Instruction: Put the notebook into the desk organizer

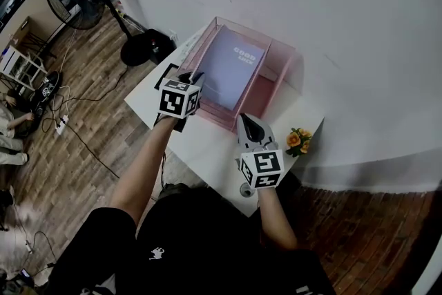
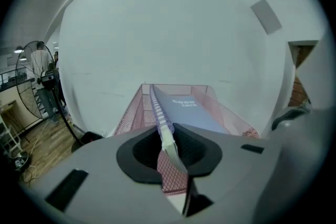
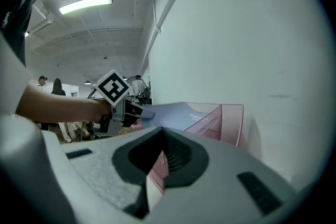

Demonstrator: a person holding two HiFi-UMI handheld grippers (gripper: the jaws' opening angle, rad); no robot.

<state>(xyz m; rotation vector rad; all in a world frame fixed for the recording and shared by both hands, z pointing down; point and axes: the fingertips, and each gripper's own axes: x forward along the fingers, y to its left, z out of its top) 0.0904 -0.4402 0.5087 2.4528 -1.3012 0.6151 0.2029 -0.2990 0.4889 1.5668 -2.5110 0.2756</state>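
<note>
White table (image 1: 210, 148), notebook (image 1: 231, 72) reading "GOOD LUCK"

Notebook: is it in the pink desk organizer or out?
Partly in: the notebook lies tilted inside the desk organizer, spiral edge raised in the jaws of the left gripper.

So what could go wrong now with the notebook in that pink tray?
The left gripper pinches only the spiral edge at one corner of the notebook, so it might slip out and flop down. The notebook also sits tilted in the desk organizer, so its raised side could catch on the mesh wall instead of lying flat.
</note>
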